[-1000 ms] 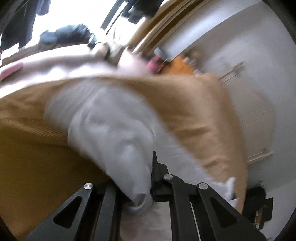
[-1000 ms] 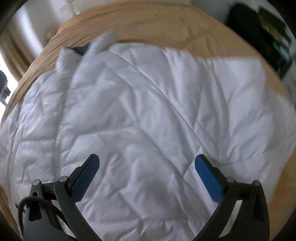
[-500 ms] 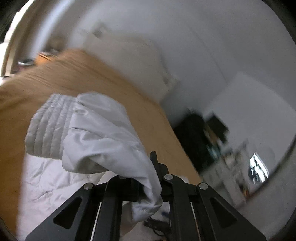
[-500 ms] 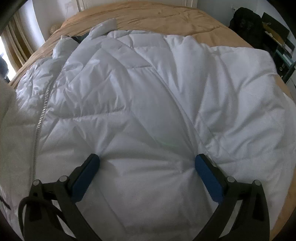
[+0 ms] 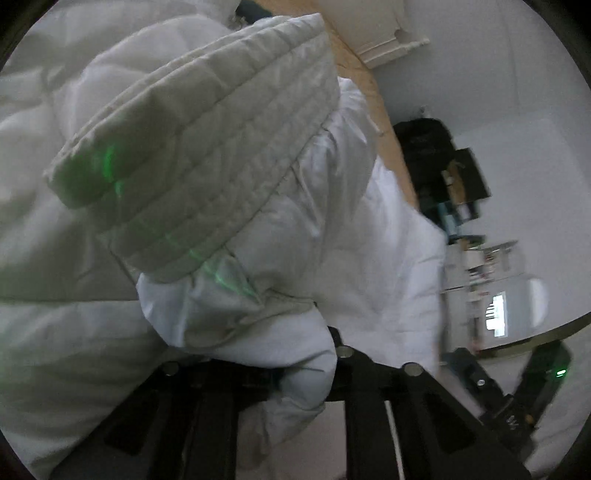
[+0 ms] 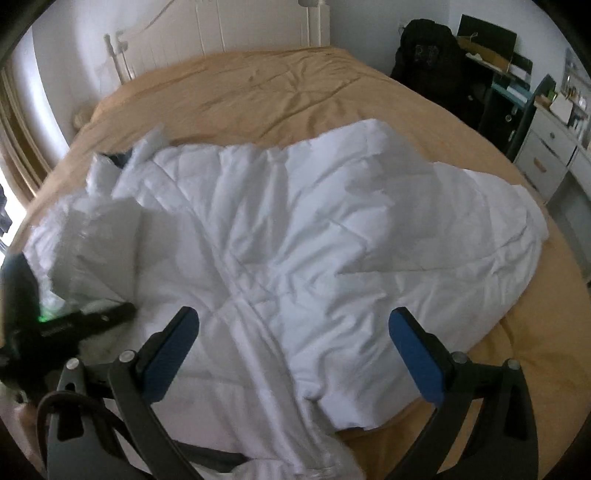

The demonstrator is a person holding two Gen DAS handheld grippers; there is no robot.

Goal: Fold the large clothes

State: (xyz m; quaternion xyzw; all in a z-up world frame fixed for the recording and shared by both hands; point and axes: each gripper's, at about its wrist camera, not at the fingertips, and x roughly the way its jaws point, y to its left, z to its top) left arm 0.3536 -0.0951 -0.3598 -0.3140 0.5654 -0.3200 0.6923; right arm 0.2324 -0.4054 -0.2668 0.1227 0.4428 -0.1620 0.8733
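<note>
A white quilted puffer jacket (image 6: 295, 236) lies spread on a tan bed (image 6: 266, 88). My left gripper (image 5: 295, 373) is shut on the jacket's sleeve (image 5: 258, 325); the ribbed cuff (image 5: 207, 147) hangs over the jacket's body. The left gripper also shows in the right wrist view (image 6: 74, 325) at the left, over the jacket. My right gripper (image 6: 295, 343) is open and empty above the jacket's lower part, blue pads (image 6: 417, 350) wide apart.
A white headboard (image 6: 229, 33) stands at the far end of the bed. A black backpack (image 6: 432, 62) and a desk with drawers (image 6: 546, 147) stand to the right of the bed. A curtain (image 6: 14, 140) hangs at the left.
My left gripper has carried the sleeve across and down over the jacket's body. My right gripper has risen and drawn back, so more of the bed shows.
</note>
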